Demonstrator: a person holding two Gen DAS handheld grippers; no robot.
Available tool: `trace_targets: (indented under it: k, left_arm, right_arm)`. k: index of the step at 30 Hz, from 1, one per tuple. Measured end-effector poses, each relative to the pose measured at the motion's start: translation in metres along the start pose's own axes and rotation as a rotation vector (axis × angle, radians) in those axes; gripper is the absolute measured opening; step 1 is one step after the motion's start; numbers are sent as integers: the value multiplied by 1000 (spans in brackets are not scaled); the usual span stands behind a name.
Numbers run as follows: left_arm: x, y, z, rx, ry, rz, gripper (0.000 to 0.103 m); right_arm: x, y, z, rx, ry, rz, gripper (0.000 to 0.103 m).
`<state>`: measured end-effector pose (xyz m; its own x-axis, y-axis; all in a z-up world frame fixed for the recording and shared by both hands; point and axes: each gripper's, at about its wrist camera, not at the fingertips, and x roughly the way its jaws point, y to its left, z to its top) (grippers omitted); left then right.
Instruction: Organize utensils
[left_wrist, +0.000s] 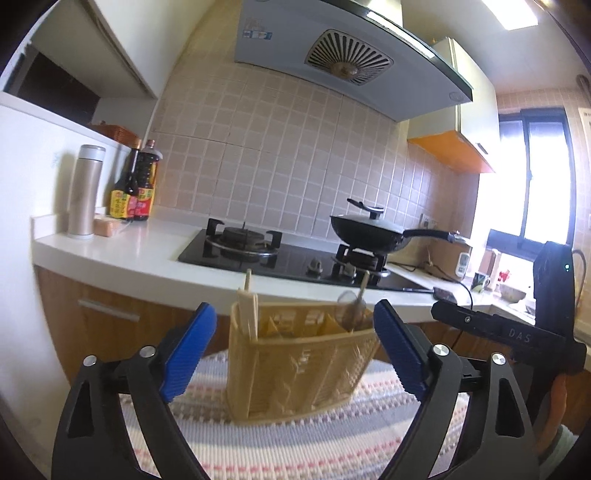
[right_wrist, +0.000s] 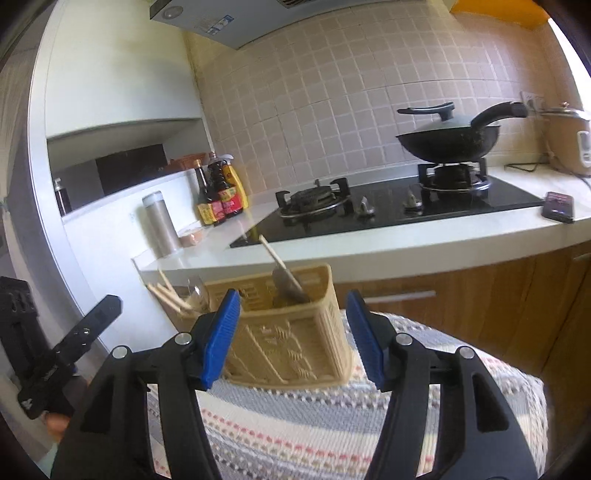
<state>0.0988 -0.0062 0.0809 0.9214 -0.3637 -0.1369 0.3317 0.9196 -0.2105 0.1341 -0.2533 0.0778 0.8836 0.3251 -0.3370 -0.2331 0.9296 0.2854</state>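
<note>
A beige slotted utensil basket (left_wrist: 295, 369) (right_wrist: 288, 343) stands upright on a striped woven cloth (left_wrist: 295, 443) (right_wrist: 295, 424). Pale chopsticks (left_wrist: 248, 310) (right_wrist: 170, 295) stick out of one end compartment. A spoon with a wooden handle (left_wrist: 354, 310) (right_wrist: 284, 277) leans in the other end. My left gripper (left_wrist: 295, 314) is open, its blue pads (left_wrist: 192, 350) flanking the basket with nothing pressed between them. My right gripper (right_wrist: 293, 299) is also open, facing the basket's patterned end, pads (right_wrist: 221, 339) beside it without gripping. Each gripper's black body shows at the edge of the other's view.
Behind the cloth runs a white kitchen counter (left_wrist: 147, 251) with a black gas hob (left_wrist: 258, 254). A lidded black wok (left_wrist: 369, 225) sits on the far burner. A metal flask (left_wrist: 85, 192), sauce bottles (left_wrist: 135, 192), a phone (right_wrist: 559, 206) and a rice cooker (right_wrist: 569, 140) stand on it.
</note>
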Motion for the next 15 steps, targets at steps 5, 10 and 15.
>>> trace_targets:
  k: [5,10,15]
  left_arm:
    - [-24,-6,-19,2,-7,56,91]
    - [-39,-10,-53,5,20,145,92]
    - [-46,-18,-78,45,-40,266,92]
  right_arm:
    - [-16,12,-33,9,7,-96,57]
    - [-25,19,-66,-27,-1,-191,58]
    - [-27,34,-89,-96,-66,-275,70]
